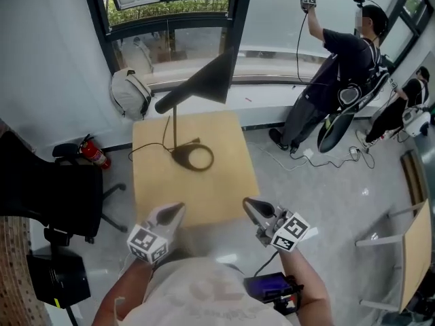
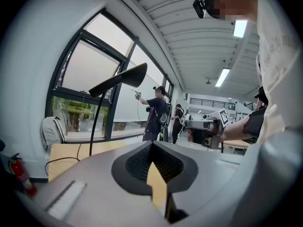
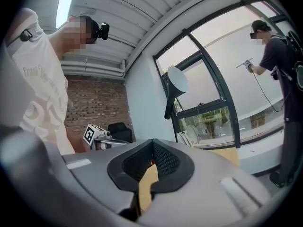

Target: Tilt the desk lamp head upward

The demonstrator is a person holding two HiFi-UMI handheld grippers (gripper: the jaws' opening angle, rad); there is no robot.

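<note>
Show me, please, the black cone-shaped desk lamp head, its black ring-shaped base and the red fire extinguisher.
black cone-shaped desk lamp head [image 1: 209, 80]: head view, middle of the shade.
black ring-shaped base [image 1: 181, 156]: head view, ring's left side.
red fire extinguisher [image 1: 96, 156]: head view, its cylinder.

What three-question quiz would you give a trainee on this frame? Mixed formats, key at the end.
1. True or false: the left gripper is shut on the desk lamp.
2. What does the lamp's ring base stand on? A: the wooden table. B: the black chair. C: the window sill.
3. Fill in: the red thing left of the table, by the wall, is a ____.

Key
1. False: its jaws are shut on nothing, at the near edge of the table, apart from the lamp.
2. A.
3. fire extinguisher.
</note>
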